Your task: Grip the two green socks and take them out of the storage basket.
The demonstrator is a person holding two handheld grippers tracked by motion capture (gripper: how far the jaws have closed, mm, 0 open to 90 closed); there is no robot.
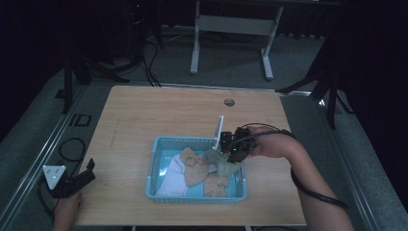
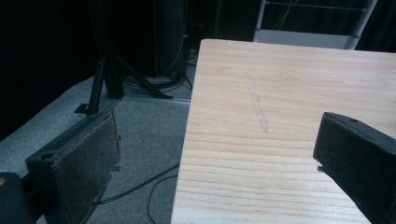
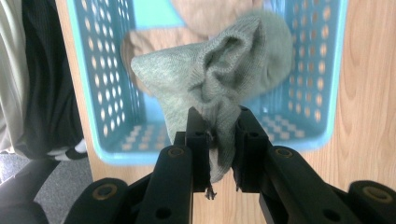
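A grey-green sock hangs over the light blue perforated basket, pinched between the jaws of my right gripper, which is shut on it. From above, that right gripper sits over the basket's right rim with the sock dangling below it. Inside the basket lie tan socks and a white cloth. My left gripper rests at the table's front left corner; its wide-apart fingers hold nothing, so it is open.
The wooden table has a small round grommet hole at the back. A white stick-like part rises at the basket's back right corner. Black stands and cables occupy the floor to the left.
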